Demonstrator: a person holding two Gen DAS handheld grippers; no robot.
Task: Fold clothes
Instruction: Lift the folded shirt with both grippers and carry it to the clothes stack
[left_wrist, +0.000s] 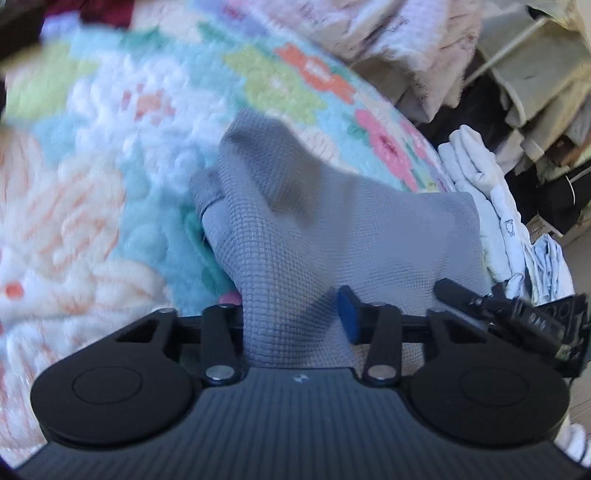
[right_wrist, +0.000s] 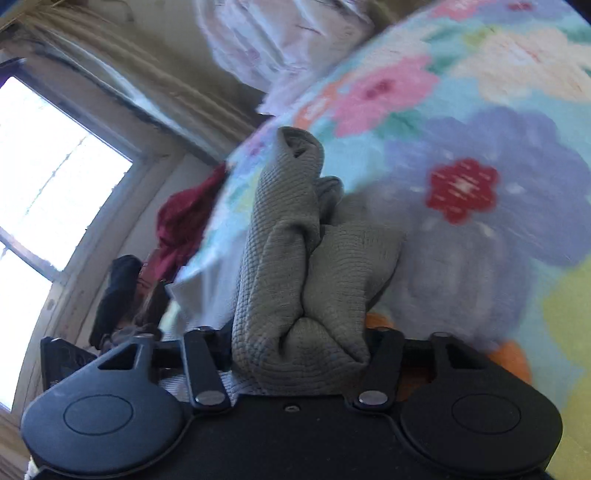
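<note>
We hold the grey waffle-knit garment (left_wrist: 295, 236) in both sets of tongs, above a fleecy flower-patterned blanket (left_wrist: 147, 140) that fills the ground beneath. In the left wrist view, our left tongs (left_wrist: 291, 317) pinch a bunched fold of the cloth, which rises between the fingers, one of them showing a blue pad (left_wrist: 348, 314), and spreads away to the right toward a heap of pale blue and white clothes (left_wrist: 491, 206) at the blanket's edge. Our other tongs show at the right of this view, touching the cloth. In the right wrist view, our right tongs (right_wrist: 301, 350) clamp a thick rolled wad of the same garment (right_wrist: 295, 258), which stands upright between the fingers. Behind it, to the left, a dark red cloth (right_wrist: 184, 221) hangs near a bright window (right_wrist: 48, 184). Both views are blurred around the edges.
</note>
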